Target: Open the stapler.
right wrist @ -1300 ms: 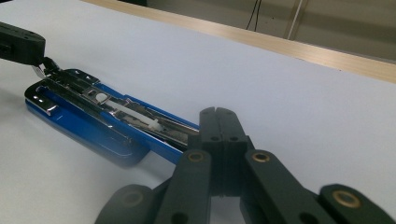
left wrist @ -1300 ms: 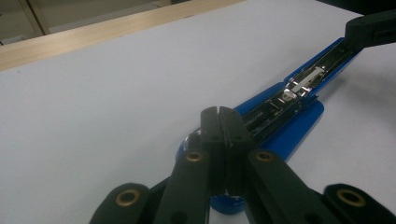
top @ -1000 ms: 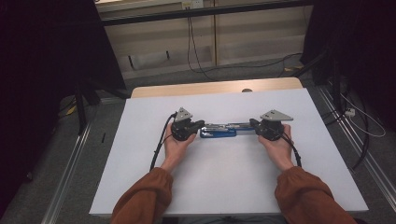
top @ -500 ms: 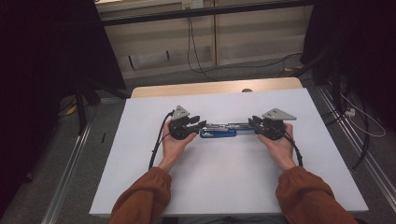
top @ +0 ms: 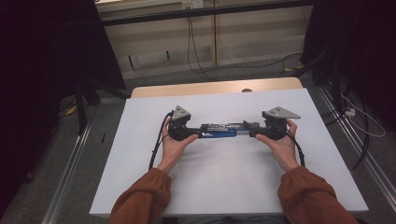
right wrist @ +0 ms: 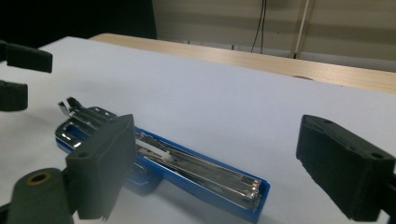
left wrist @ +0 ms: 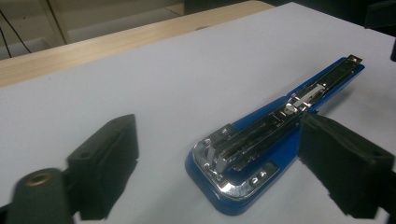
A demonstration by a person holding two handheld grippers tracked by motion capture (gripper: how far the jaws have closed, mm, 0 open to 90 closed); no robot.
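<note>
high view: blue stapler [top: 219,131] lies between left gripper [top: 195,133] and right gripper [top: 251,131].

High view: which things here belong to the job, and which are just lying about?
In the job: blue stapler, lying opened out flat; left gripper and right gripper, jaws just opened at its two ends.

Lying about: white table, floor cables.

A white table [top: 224,186] with a wooden far edge [top: 215,87] stands on grey floor [top: 70,154]. Metal rails [top: 70,161] flank it. Beyond, a beige wall panel [top: 252,32] carries hanging cables [top: 190,37]. Dark curtains [top: 42,56] close both sides.
</note>
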